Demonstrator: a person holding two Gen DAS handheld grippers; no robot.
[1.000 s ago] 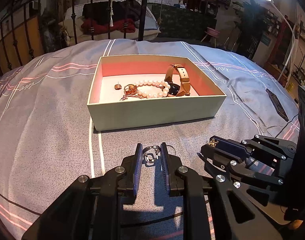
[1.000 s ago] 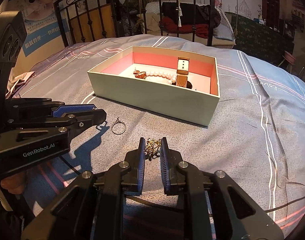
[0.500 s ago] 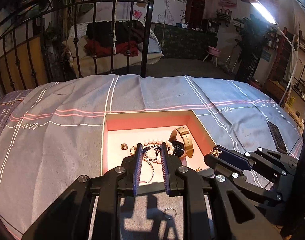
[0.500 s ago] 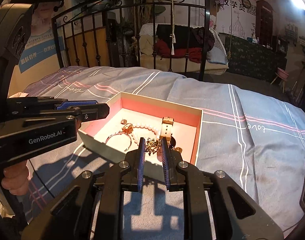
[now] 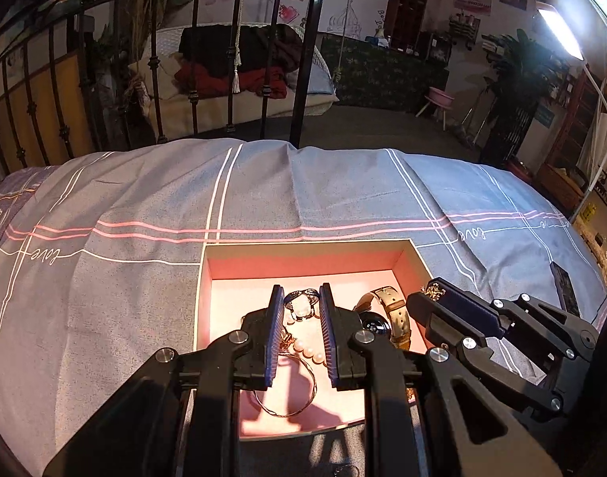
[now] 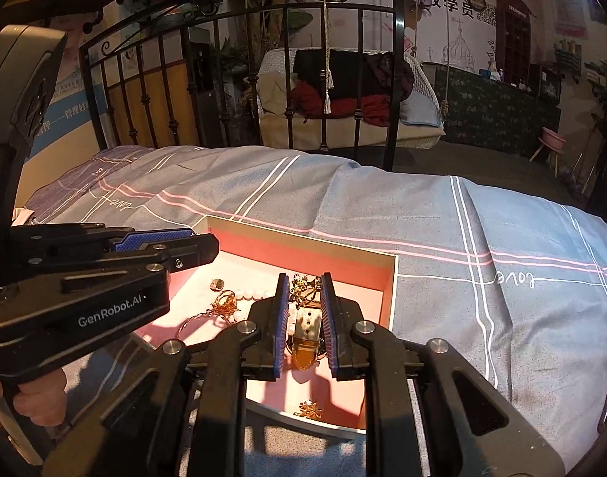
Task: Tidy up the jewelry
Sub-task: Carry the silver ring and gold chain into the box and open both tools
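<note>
An open box (image 5: 303, 243) with a pink inside lies on the bed. In it are a tan-strapped watch (image 5: 387, 314), a pearl bracelet (image 5: 307, 351) and a thin bangle (image 5: 287, 401). My left gripper (image 5: 299, 294) hangs over the box, shut on a small silver ring piece (image 5: 301, 304). To its right, over the box's right side, my right gripper (image 5: 434, 290) pinches a small gold ornament. In the right wrist view my right gripper (image 6: 303, 284) is shut on that gold ornament (image 6: 303, 286) above the watch strap (image 6: 307, 330). The left gripper (image 6: 200, 244) reaches over the box's left wall.
The striped grey bedsheet (image 5: 124, 278) spreads around the box, with a black iron bed frame (image 5: 303, 59) behind it. A dark phone (image 5: 564, 288) lies on the sheet at the right. A gold flower piece (image 6: 309, 409) rests by the box's near wall. A hand (image 6: 37, 401) grips the left tool.
Both grippers have risen and gone forward from the sheet in front of the box to above its inside, each carrying its piece. A ring stayed behind on the sheet.
</note>
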